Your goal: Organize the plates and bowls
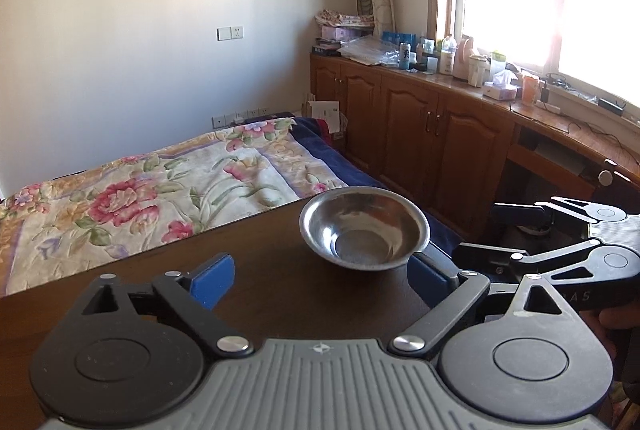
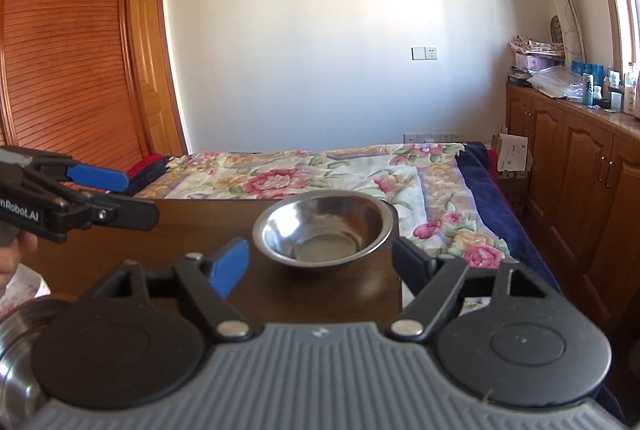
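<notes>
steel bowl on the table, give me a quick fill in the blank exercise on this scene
1. The steel bowl stands upright on the dark wooden ____.
2. Inside, the bowl is ____.
3. The right gripper has its jaws ____, with nothing pressed between them.
4. Beyond the table lies a bed with a ____ patterned cover.

Missing words: table; empty; open; floral

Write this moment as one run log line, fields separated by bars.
left gripper: open, empty | right gripper: open, empty | round steel bowl: upright on dark wooden table, near far corner
</notes>
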Tool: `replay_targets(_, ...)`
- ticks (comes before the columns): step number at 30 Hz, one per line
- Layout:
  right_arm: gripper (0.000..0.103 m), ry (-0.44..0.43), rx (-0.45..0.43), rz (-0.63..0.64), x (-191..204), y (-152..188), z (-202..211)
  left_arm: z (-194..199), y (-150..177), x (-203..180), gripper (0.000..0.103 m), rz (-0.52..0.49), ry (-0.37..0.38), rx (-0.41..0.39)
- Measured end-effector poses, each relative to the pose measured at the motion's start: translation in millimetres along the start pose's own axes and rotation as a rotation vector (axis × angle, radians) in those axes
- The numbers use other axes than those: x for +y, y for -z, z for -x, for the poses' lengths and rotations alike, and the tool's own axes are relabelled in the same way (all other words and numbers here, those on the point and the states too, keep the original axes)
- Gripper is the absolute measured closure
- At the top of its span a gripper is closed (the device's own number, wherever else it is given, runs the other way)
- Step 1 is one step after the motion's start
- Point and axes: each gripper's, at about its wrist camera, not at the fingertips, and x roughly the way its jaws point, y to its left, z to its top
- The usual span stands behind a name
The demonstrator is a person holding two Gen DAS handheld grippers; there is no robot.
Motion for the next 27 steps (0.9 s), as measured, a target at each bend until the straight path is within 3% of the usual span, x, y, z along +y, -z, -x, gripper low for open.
replay_targets(6,0.021,0.004,0.001,-0.016,-7,-4,-19,-27,-12,3,0.008,-0.015,-0.004,0.023)
replay_targets(15,0.022,0.014,0.042,-0.055,-19,-9,-44,-72,-22,4,0.029,-0.009,0.038,0.086)
replay_targets(20,0.034,0.015,0.072,-0.063,-22,-6,-54,-94,-23,7,0.045,-0.005,0.051,0.131)
replay_targets(27,0.050,-0.008,0.121,-0.105,-29,-6,-62,-110,-22,11,0.055,0.016,0.060,0.175)
